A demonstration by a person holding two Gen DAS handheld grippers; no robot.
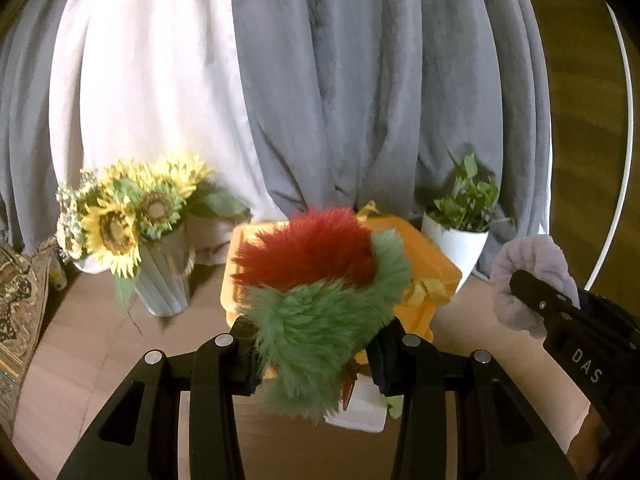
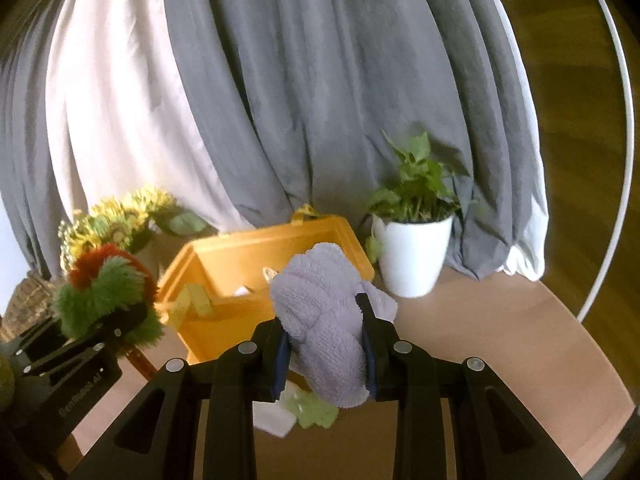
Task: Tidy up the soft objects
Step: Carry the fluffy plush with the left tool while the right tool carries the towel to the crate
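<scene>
Left wrist view | left tongs (image 1: 316, 346) clamped the furry toy (image 1: 316, 300) before the yellow bin (image 1: 436, 264) | right tongs (image 2: 325, 344) pinched the grey cloth (image 2: 320, 320) over it | risk: both drops colliding, fluff snagging.

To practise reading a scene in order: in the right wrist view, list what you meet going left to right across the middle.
Furry red-and-green toy in the left gripper → yellow bin → lilac fleece cloth in the right gripper → white potted plant.
</scene>
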